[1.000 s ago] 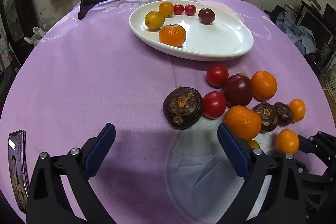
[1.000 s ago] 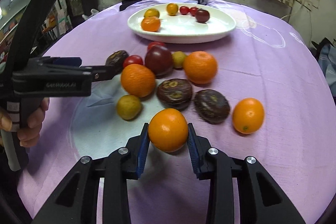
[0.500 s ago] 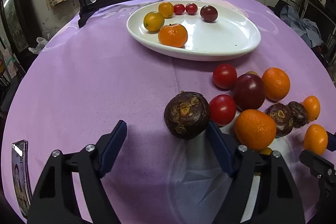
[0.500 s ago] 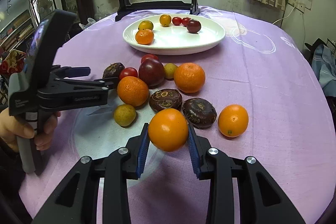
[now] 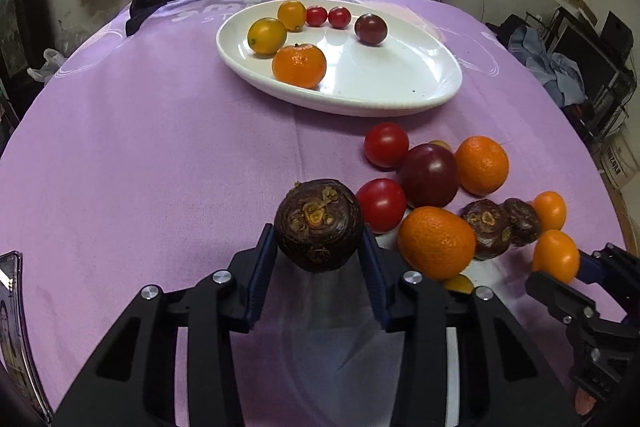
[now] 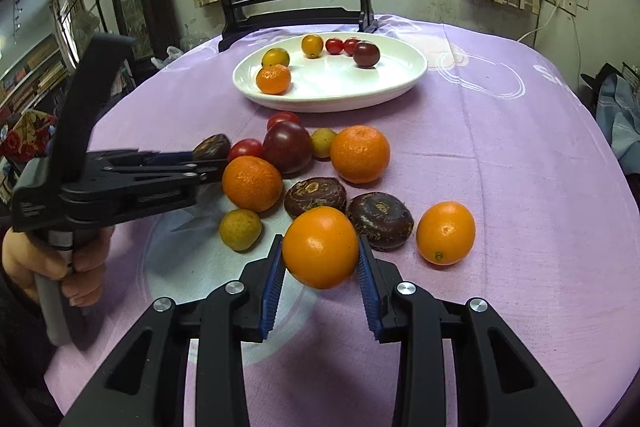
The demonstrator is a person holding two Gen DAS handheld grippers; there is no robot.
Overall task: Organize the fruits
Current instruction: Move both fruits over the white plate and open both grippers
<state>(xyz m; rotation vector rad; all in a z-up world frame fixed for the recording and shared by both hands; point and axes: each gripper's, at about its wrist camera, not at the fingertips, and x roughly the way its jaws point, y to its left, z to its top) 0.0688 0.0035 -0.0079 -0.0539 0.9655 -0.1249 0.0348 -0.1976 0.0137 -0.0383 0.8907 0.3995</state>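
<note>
My left tongs (image 5: 319, 259) are clamped on a dark brown fruit (image 5: 319, 225); my right tongs (image 6: 320, 267) grip an orange fruit (image 6: 320, 247), both low near me.

A plate (image 6: 404, 83) sits toward the far side of the table (image 6: 520, 155), in front of a screen stand (image 6: 294, 15), with six fruits in its left and back parts. Nearer, a cluster of loose fruits (image 6: 316, 163) lies on the tablecloth, between the plate and the two grippers.
</note>
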